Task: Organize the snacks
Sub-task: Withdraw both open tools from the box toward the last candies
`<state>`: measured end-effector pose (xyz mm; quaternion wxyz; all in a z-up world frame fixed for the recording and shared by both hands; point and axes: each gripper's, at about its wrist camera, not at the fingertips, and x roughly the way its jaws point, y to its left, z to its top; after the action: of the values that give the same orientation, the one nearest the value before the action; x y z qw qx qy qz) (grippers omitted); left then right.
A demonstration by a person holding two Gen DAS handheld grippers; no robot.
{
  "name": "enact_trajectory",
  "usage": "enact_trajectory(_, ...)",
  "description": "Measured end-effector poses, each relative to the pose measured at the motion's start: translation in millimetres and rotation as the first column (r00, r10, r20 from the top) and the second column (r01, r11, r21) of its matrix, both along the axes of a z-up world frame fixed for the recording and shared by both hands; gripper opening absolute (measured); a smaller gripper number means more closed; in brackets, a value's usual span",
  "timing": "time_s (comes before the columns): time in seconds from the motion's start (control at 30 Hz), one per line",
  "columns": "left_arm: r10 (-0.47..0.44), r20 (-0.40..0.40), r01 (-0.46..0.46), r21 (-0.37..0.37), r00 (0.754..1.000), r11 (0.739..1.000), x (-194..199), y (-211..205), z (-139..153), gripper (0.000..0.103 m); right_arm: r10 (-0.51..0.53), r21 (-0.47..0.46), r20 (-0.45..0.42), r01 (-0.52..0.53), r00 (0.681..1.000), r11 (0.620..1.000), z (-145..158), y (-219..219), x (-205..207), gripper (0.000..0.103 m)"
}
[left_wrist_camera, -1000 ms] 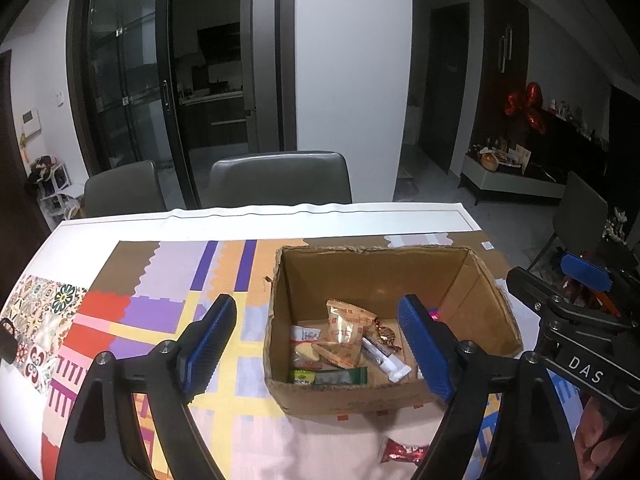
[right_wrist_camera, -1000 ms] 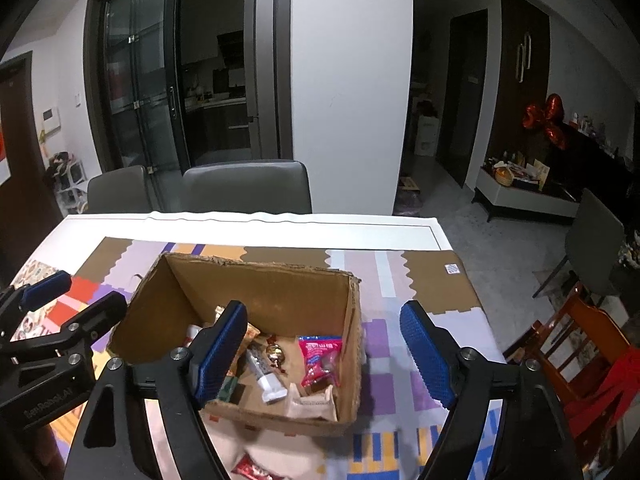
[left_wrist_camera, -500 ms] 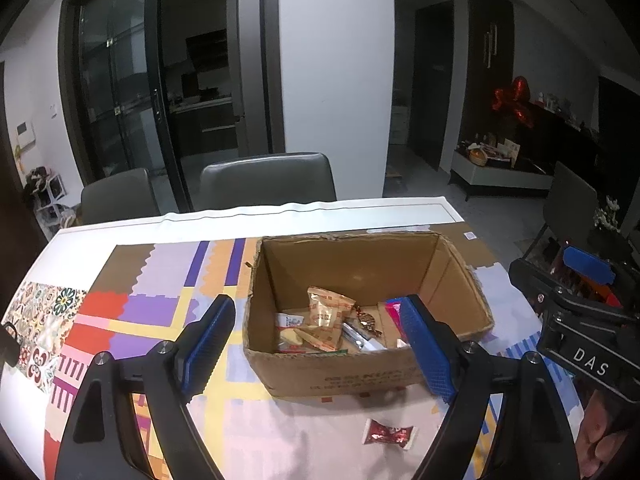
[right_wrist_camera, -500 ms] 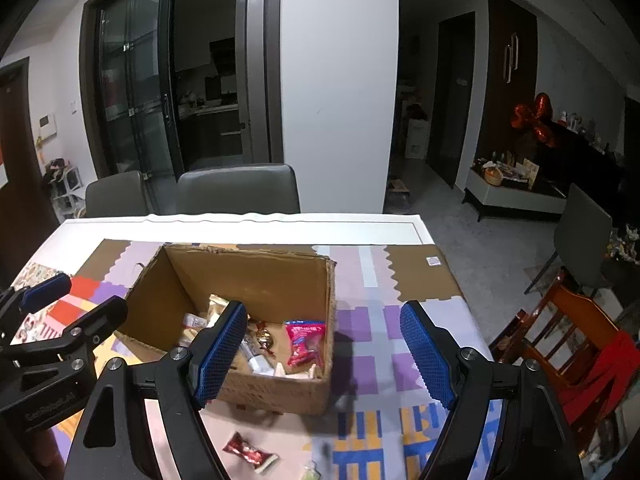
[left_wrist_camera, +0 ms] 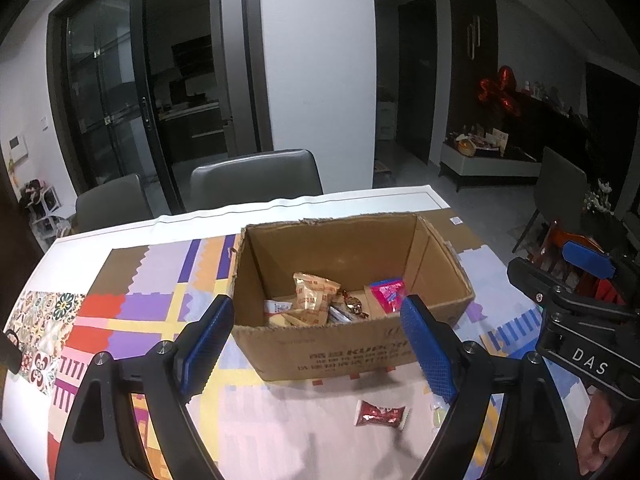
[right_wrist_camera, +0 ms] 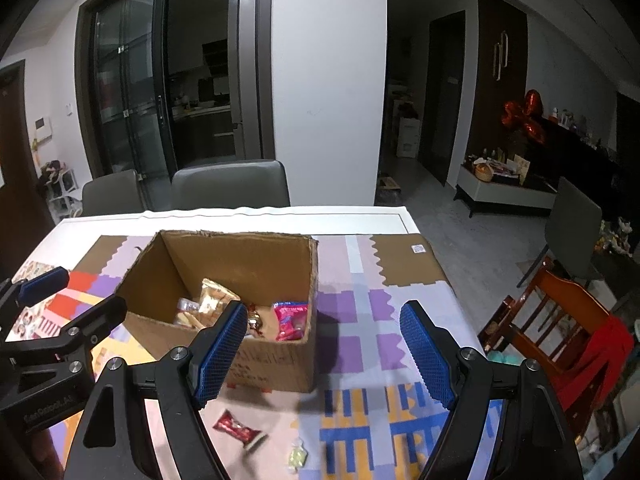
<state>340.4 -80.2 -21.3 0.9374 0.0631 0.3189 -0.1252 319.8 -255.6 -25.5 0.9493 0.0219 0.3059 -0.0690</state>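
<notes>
1. Snacks are lying partly in a cardboard box (left_wrist_camera: 352,344) and partly loose on the patterned surface (left_wrist_camera: 132,304); the box's near wall is hiding the lower packets, so a count inside is not possible.
2. Inside, a tan packet (left_wrist_camera: 314,298) and a pink packet (left_wrist_camera: 386,294) are showing clearly; the small wrappers between them are too jumbled to make out.
3. Printing on the box front is too blurred to read.
4. Red-wrapped candy (left_wrist_camera: 382,414) is lying on the surface in front of the box; a pale green sweet (right_wrist_camera: 298,456) is sitting just beside it, and the left view is cutting it off behind a finger.
5. Left gripper (left_wrist_camera: 318,346) is hovering with jaws spread wide and holding nothing; the box is sitting ahead between them, the red candy below, nearer the right-side jaw.
6. Right gripper (right_wrist_camera: 322,350) is likewise gaping wide and empty; the box is lying ahead to its left, both loose sweets low between its jaws.
</notes>
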Motion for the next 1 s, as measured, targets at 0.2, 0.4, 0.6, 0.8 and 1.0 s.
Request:
enact_trajectory(0.2,-0.029,-0.01,0.029,0.003,1.0,1.0,-8.2,-5.0,-9.7,0.085,-0.007,-0.008,-0.011,0.007,1.0,1.0,-8.0,-2.4,-11.4,0.08)
enact_trajectory(0.4,-0.056,-0.015,0.056,0.007,0.998,0.998,-16.0,-8.7,-17.1,0.085,-0.019,-0.011,-0.025,0.019,1.0,1.0,-17.4,-5.7,-20.5,0.08)
enact_trajectory(0.6,-0.07,-0.03,0.07,0.001,0.997,0.998,-22.6,-10.6,-27.2,0.085,-0.025,-0.009,-0.039,0.025,0.999,1.0,-26.7,-6.8,-26.9,0.08)
enact_trajectory(0.8,-0.082,-0.046,0.082,0.002,0.996,0.997,-26.5,-11.7,-39.6,0.085,-0.031,-0.026,-0.049,0.03,0.998,0.999,-36.8,-6.4,-34.1,0.08)
enact_trajectory(1.0,-0.096,-0.053,0.096,0.009,0.994,0.995,-32.6,-16.2,-55.6,0.085,-0.034,-0.032,-0.065,0.032,0.997,0.999,-49.7,-7.2,-41.3,0.08)
